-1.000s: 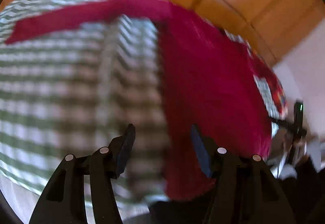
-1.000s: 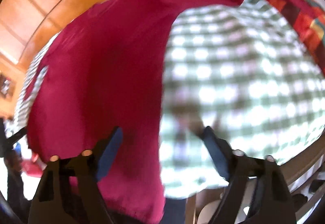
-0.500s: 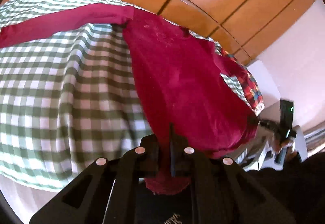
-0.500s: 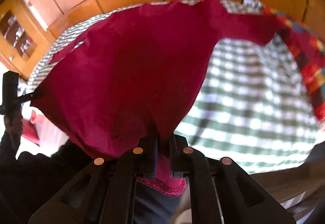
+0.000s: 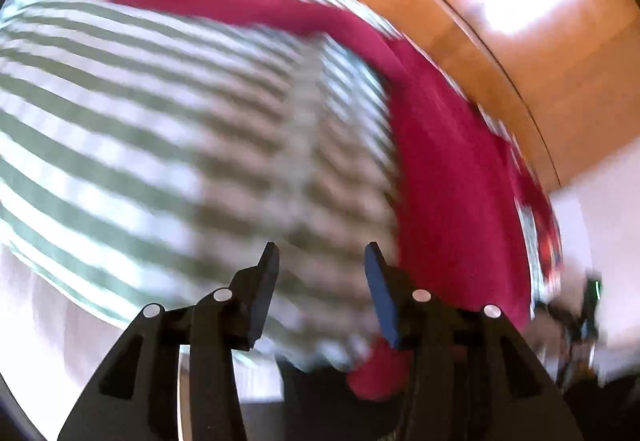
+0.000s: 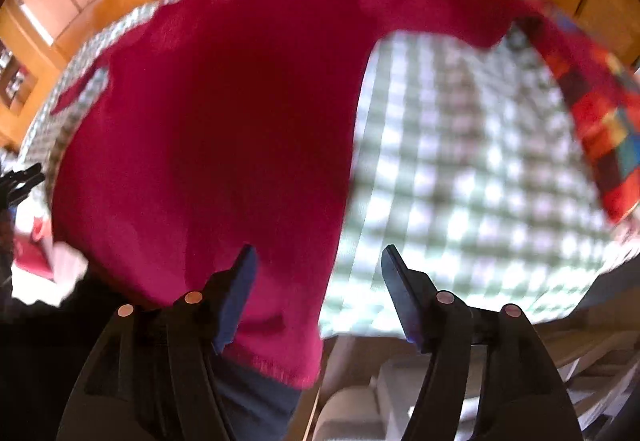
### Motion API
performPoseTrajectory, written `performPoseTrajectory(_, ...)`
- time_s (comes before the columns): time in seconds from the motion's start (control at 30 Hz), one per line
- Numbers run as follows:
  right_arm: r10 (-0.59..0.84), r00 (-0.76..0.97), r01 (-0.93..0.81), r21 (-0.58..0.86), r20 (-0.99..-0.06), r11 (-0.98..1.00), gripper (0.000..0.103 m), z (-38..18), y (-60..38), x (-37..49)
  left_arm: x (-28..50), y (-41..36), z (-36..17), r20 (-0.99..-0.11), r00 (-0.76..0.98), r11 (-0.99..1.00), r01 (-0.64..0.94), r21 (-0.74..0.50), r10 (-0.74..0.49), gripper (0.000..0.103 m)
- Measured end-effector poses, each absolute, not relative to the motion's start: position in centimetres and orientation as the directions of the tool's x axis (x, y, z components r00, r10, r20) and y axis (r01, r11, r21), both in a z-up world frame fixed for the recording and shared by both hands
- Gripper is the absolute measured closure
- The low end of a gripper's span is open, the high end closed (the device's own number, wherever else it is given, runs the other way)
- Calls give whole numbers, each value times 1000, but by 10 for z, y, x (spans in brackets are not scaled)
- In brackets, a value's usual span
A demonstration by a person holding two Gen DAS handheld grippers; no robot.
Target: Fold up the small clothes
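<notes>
A crimson long-sleeved top (image 5: 452,181) lies spread on a green-and-white checked tablecloth (image 5: 160,129), one sleeve stretched to the far left. Its hem hangs over the near table edge. My left gripper (image 5: 320,261) is open and empty, just left of the top's side edge. In the right wrist view the top (image 6: 224,129) fills the left half, its other sleeve running to the far right. My right gripper (image 6: 318,257) is open and empty, straddling the top's right side edge above the hem. Both views are motion-blurred.
A red, multicoloured patchwork cloth (image 6: 604,121) lies at the right end of the checked tablecloth (image 6: 480,169). Orange wood panelling (image 5: 500,1) stands behind the table. The other gripper (image 6: 20,179) shows at the left edge of the right wrist view.
Half a second ago both grippers were shut on the top's hem and lifted it. Now both are open and the top lies flat again, with both cameras moving.
</notes>
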State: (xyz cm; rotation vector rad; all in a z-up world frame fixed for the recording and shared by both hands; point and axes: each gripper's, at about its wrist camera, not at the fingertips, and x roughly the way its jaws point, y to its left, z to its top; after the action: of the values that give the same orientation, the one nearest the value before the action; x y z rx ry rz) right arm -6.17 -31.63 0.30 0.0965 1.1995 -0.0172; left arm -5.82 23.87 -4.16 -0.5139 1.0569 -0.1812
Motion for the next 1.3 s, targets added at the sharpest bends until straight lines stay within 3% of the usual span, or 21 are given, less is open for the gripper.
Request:
performPoseTrajectory(0.2,86,485,12,105,-870,994,34,11,-279,-4,-2,337,-47,-836,544,793,-480,-375,-66,57)
performPoseTrajectory(0.27,115,497,-23,119,-860,993,34,3,-252,16,11,357,-48,-839,544,780,-523,-343,-5,55)
performPoseTrajectory(0.33,149,496,-68,133,-855,989,34,-4,-224,39,28,371,-41,-834,547,779,-551,-299,67,44)
performPoseTrajectory(0.5,172,488,-145,115,-856,983,34,-20,-172,79,71,394,-35,-836,538,795,-552,-252,108,38)
performPoseTrajectory(0.57,165,481,-159,99,-861,982,34,-27,-161,85,91,396,-40,-850,503,820,-547,-171,158,39)
performPoseTrajectory(0.6,161,476,-158,96,-865,983,34,-32,-158,85,100,396,-43,-859,486,829,-538,-150,160,49)
performPoseTrajectory(0.63,154,470,-159,89,-869,983,34,-37,-156,85,104,391,-49,-864,481,837,-526,-150,148,76)
performPoseTrajectory(0.7,143,470,-155,78,-871,985,30,-46,-154,85,115,385,-51,-871,471,853,-504,-135,140,91)
performPoseTrajectory(0.9,141,499,-151,75,-855,986,11,-62,-140,87,122,403,3,-791,579,822,-538,-187,199,94)
performPoseTrajectory(0.97,105,519,-157,26,-848,987,7,-66,-130,86,132,411,10,-792,556,811,-568,-141,252,94)
performPoseTrajectory(1.13,105,547,-149,27,-831,989,6,-68,-133,83,164,399,-38,-880,349,812,-580,68,323,92)
performPoseTrajectory(1.2,109,549,-150,31,-829,988,6,-68,-134,84,168,392,-48,-879,319,800,-590,108,355,86)
performPoseTrajectory(1.3,113,554,-151,34,-825,988,5,-68,-137,82,159,388,-40,-867,332,777,-622,95,372,60)
